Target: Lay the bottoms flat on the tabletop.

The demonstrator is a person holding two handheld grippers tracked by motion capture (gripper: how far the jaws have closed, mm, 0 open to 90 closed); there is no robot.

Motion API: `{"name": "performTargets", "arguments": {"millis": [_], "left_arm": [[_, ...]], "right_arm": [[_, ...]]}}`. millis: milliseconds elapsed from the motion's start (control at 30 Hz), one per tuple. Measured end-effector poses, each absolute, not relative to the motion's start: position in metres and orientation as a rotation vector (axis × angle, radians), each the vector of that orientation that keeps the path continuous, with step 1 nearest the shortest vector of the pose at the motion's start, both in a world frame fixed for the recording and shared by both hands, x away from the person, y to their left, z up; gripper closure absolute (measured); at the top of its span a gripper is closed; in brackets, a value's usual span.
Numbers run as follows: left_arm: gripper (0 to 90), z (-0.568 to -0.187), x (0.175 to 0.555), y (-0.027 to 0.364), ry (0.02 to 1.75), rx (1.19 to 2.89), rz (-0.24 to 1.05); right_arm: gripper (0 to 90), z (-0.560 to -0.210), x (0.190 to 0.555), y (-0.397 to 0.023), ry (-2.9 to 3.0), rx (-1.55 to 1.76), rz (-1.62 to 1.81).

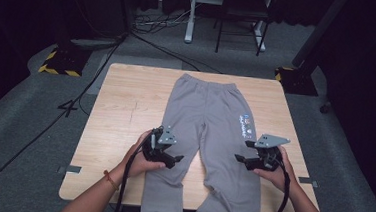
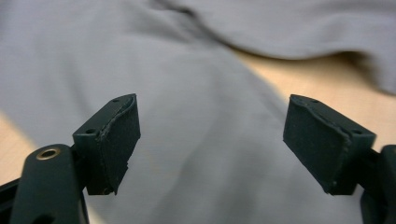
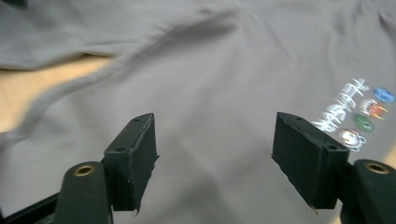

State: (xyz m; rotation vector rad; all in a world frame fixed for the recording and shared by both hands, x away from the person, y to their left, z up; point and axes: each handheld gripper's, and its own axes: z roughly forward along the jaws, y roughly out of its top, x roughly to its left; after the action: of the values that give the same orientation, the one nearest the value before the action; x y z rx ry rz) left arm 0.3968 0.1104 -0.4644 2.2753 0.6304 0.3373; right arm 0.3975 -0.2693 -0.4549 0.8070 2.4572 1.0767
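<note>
Grey sweatpants (image 1: 209,132) lie flat on the wooden desk (image 1: 126,106), waistband at the far side, leg ends hanging over the near edge. Your left tongs (image 1: 172,160) sit over the outer edge of the sweatpants' left leg, jaws spread wide, nothing between them. Your right tongs (image 1: 242,159) sit over the right leg, just nearer you than the coloured print (image 3: 357,114), jaws likewise wide and empty.

Table (image 1: 126,101) evenly lit against dark surroundings; both gripper views softly blurred.
</note>
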Motion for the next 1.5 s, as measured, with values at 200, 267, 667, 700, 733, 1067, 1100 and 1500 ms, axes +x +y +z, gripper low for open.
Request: {"name": "performTargets", "arguments": {"millis": [200,267,667,700,733,1067,1100,1500], "left_arm": [[21.3,-0.458,0.407,0.147,0.713,2.259,0.403],[21.9,-0.459,0.404,0.159,0.733,2.259,0.427],[20.1,-0.489,0.363,0.188,0.797,2.331,0.393],[20.2,-0.491,0.358,0.186,0.787,2.331,0.38],[19.9,-0.492,0.353,0.182,0.772,2.335,0.376],[26.0,-0.496,0.32,0.142,0.706,2.316,0.335],[26.7,-0.496,0.318,0.137,0.692,2.317,0.333],[27.3,-0.488,0.329,0.107,0.622,2.339,0.328]], "right_arm": [[30.0,-0.455,0.413,-0.3,2.38,0.89,1.017],[30.5,-0.454,0.411,-0.312,2.366,0.905,1.0],[30.1,-0.47,0.385,-0.326,2.375,0.973,0.999],[30.0,-0.471,0.382,-0.322,2.379,0.961,0.998],[30.0,-0.472,0.378,-0.318,2.391,0.943,1.001],[30.6,-0.484,0.347,-0.301,2.529,0.858,0.995],[30.7,-0.485,0.347,-0.301,2.53,0.856,0.984],[35.9,-0.467,0.35,-0.261,2.548,0.724,1.075]]}}
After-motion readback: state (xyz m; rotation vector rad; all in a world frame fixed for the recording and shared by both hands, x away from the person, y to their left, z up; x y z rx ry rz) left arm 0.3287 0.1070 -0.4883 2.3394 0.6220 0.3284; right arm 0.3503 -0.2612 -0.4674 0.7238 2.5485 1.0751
